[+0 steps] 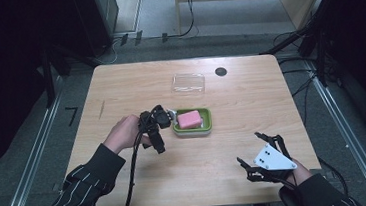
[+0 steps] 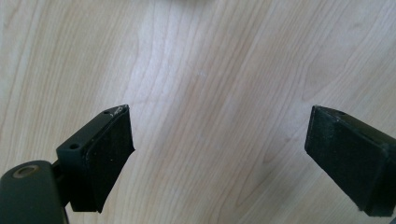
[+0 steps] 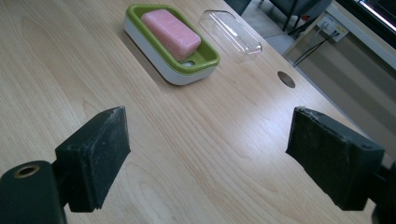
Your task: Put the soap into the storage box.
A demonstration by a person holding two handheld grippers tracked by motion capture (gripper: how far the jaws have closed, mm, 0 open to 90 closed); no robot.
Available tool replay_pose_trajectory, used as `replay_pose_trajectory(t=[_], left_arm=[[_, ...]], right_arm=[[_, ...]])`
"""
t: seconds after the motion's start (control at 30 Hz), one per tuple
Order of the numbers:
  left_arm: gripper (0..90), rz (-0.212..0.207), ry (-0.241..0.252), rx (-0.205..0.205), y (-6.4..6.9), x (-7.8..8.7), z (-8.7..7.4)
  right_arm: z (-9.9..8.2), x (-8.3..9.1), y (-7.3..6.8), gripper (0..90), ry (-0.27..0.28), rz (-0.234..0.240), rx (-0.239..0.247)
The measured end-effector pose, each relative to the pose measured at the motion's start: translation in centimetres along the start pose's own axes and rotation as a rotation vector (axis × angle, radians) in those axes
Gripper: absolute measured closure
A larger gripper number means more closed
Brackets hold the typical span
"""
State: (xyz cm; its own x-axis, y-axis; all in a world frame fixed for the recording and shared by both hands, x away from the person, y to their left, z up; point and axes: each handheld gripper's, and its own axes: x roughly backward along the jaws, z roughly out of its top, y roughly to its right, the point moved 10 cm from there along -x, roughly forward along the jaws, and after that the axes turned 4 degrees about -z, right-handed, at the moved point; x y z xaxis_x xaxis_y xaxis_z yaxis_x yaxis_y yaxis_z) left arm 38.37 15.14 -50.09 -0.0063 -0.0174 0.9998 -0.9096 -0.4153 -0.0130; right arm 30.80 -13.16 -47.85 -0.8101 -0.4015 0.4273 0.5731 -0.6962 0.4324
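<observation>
Left fingers (image 1: 164,115): mine, spread wide apart with nothing between them; in the left gripper view both black pads (image 2: 109,158) stand over bare pale wood; in the high view they sit just beside the left end of the soap dish, whether touching it I cannot tell.
Left hand (image 1: 123,133): wrapped round the gripper body, striped sleeve behind it, cable trailing down toward the near edge.
Right fingers (image 1: 255,149): mine too, spread wide apart and empty; they hover low over the near right part of the tabletop, well apart from the dish; grey three-cornered plate on top.
Soap dish (image 1: 207,118): green rim over a white base, near the middle of the tabletop; in the right gripper view it lies beyond my pads, toward the far left.
Soap (image 1: 189,119): pink bar lying flat inside the dish, roughly lengthwise.
Clear lid (image 1: 188,82): transparent, resting on the wood beyond the dish, apart from it.
Dark round hole (image 1: 221,71): in the wood just right of the lid.
Tabletop (image 1: 251,102): pale wood grain.
</observation>
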Motion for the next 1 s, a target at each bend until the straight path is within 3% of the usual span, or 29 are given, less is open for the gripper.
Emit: replay_pose_trajectory(t=[0.6, 0.7, 1.0], left_arm=[[8.4, -0.002, -0.015, 0.044, 1.1, -1.5, -3.1], [8.4, -0.004, -0.035, 0.042, 1.1, -1.8, -3.7], [8.4, -0.017, -0.042, 0.060, 1.1, -2.6, -4.4]], right_arm=[[0.0, 0.0, 0.0, 13.3, 0.000, 0.001, 0.006], [0.0, -0.1, -0.1, 13.3, 0.001, 0.001, 0.007], [0.1, -0.1, -0.1, 13.3, 0.004, 0.001, 0.010]])
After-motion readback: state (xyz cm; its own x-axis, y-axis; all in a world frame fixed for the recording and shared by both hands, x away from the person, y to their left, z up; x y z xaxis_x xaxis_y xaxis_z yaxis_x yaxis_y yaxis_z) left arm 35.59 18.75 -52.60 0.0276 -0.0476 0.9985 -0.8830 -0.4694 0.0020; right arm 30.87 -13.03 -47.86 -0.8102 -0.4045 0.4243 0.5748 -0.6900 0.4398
